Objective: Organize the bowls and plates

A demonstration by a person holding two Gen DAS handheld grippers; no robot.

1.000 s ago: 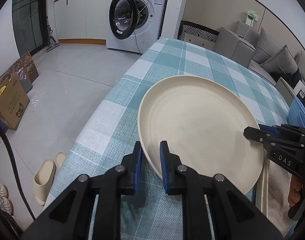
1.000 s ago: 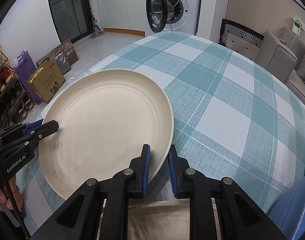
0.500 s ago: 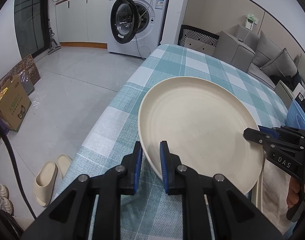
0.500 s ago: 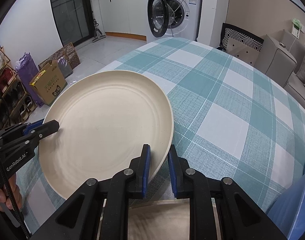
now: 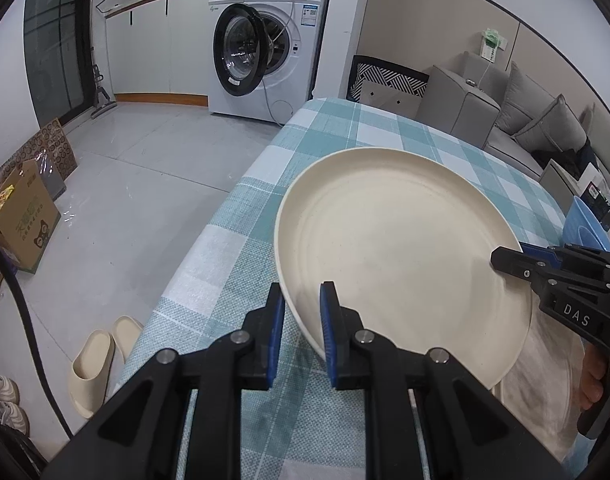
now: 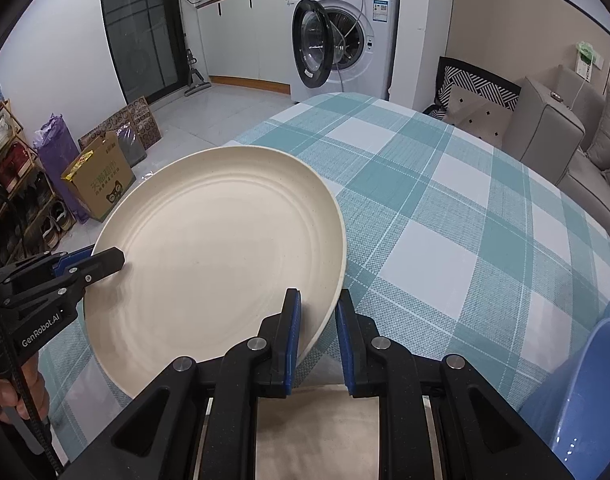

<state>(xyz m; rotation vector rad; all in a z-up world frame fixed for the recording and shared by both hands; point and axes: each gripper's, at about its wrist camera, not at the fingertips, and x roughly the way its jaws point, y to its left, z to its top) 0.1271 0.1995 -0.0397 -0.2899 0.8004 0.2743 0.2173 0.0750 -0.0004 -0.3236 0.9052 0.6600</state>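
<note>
Left gripper [image 5: 301,320] and right gripper [image 6: 317,320] both clamped on cream plate [image 5: 405,248]

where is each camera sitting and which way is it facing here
Left wrist: on the left gripper, looking down along its fingers at the cream plate on the checked table; the right gripper and a hand show at right.
Right wrist: on the right gripper, facing the same plate; the left gripper shows at left.
Shared: plate, table, washing machine, blue bowl.
</note>
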